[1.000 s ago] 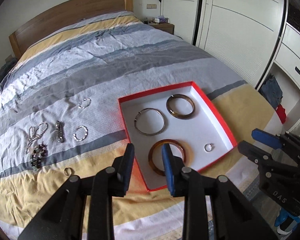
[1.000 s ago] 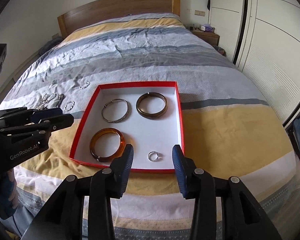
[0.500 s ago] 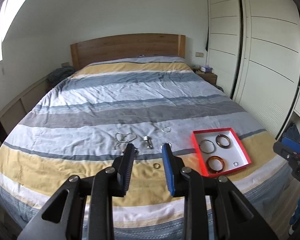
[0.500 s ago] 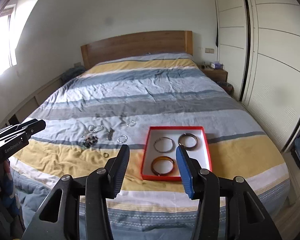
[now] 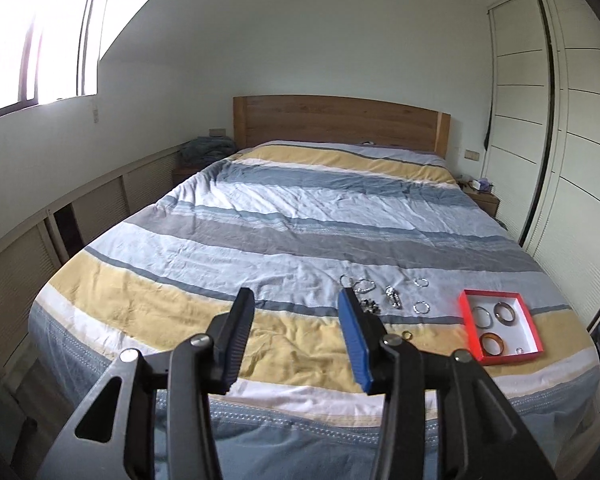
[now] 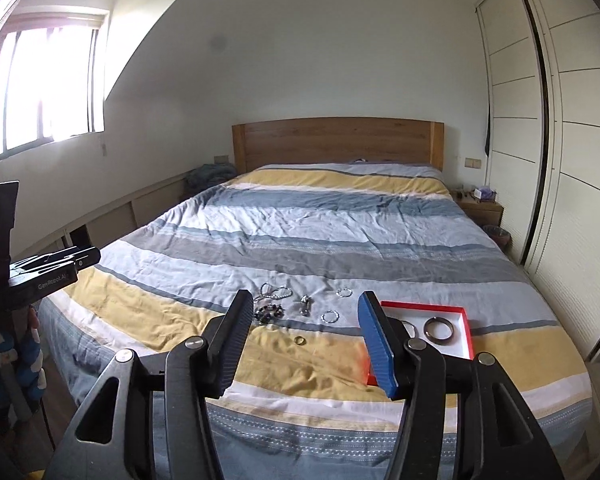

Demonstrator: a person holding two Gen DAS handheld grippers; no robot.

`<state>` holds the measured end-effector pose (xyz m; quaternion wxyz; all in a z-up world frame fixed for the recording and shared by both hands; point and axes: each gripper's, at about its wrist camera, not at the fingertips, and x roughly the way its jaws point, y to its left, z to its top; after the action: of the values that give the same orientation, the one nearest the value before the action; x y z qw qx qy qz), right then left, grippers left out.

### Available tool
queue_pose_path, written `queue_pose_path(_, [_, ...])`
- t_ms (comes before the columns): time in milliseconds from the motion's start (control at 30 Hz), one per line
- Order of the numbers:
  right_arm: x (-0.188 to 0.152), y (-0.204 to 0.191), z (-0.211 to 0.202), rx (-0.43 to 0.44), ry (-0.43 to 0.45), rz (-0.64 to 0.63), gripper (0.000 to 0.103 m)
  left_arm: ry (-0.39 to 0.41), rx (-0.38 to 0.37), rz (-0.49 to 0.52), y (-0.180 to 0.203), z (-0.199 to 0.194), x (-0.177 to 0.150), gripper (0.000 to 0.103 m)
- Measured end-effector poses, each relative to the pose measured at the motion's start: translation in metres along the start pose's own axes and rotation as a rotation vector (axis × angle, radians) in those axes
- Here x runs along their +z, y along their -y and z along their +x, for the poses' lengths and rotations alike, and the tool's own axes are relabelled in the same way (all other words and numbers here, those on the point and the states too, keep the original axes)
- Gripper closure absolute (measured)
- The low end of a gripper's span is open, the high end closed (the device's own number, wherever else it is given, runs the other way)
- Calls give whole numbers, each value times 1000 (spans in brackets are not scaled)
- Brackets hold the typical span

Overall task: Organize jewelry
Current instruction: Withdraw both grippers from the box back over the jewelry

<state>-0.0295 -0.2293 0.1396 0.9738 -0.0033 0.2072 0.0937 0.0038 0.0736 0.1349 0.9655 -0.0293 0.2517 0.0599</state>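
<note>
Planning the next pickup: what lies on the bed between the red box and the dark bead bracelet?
In the left wrist view, between the red box and the bead bracelet lie a silver clasp piece and a silver ring bracelet.

on the bed (image 5: 300, 216), near its foot edge: box (image 5: 534, 330) to the right, holding bangles and a small ring (image 5: 519, 350); loose jewelry cluster (image 5: 380, 298) just left of it; single ring (image 6: 300, 340) nearer the foot edge. headboard (image 6: 338, 142) behind, wardrobe (image 6: 560, 160) along the right.
</note>
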Motion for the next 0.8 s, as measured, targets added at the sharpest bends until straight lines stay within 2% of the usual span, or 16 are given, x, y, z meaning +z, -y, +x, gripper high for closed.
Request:
queue_pose_path(167, [-14, 1, 10, 10, -16, 16, 49, -52, 14, -65, -34, 8, -21, 60])
queue_pose_path(267, [-21, 0, 21, 13, -33, 23, 49, -93, 27, -76, -41, 22, -33, 60])
queue_pose_path(533, [-28, -2, 46, 19, -52, 41, 49, -124, 33, -45, -33, 47, -51, 60])
queue_pose_path(800, [-52, 4, 105, 28, -176, 56, 53, -240, -3, -20, -14, 99, -76, 61])
